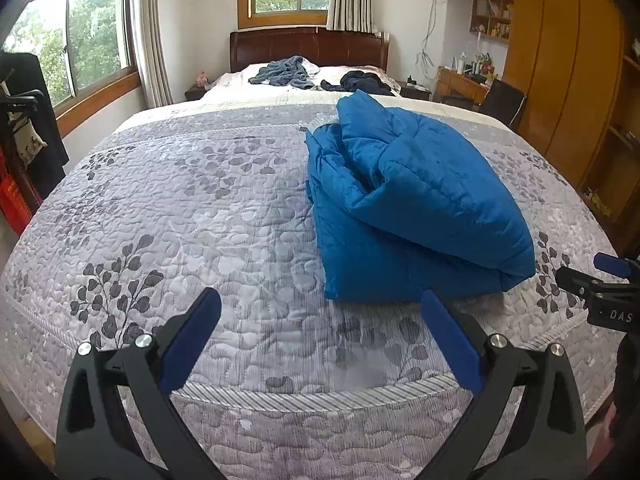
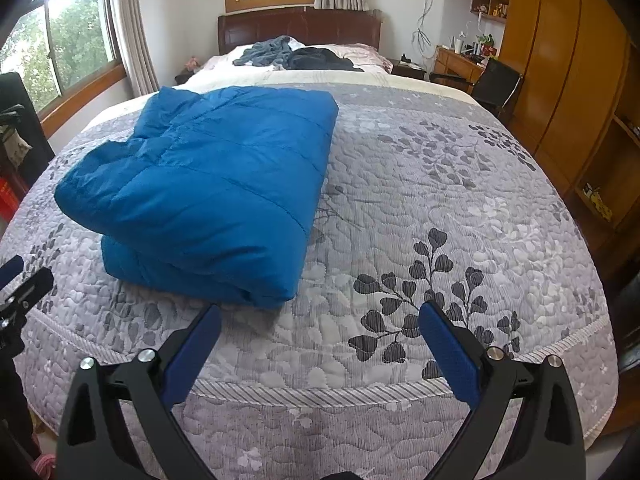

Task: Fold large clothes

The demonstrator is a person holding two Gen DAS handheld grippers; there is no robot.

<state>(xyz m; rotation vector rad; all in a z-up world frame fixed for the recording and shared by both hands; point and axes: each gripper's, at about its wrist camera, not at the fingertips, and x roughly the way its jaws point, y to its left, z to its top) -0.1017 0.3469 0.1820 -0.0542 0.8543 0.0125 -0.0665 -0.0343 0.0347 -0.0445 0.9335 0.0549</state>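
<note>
1. Grippers first: the left gripper [image 1: 320, 320] and right gripper [image 2: 320, 324], black with blue pads, both hang spread wide, holding nothing.
2. Just ahead, between them, lies the folded blue quilted padded jacket [image 1: 412, 204] on the grey leaf-patterned bedspread [image 2: 420, 208].
3. Beyond, crumpled dark clothes [image 1: 320, 74] lie near the headboard.

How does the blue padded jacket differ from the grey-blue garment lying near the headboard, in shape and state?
The blue padded jacket is folded into a compact, layered bundle with fairly straight edges; the grey-blue garment lies crumpled in a loose heap. The jacket is bright blue and quilted; the garment is duller and looks soft and limp. The jacket lies near the foot of the bed, the garment by the dark wooden headboard. Neither is held.
</note>
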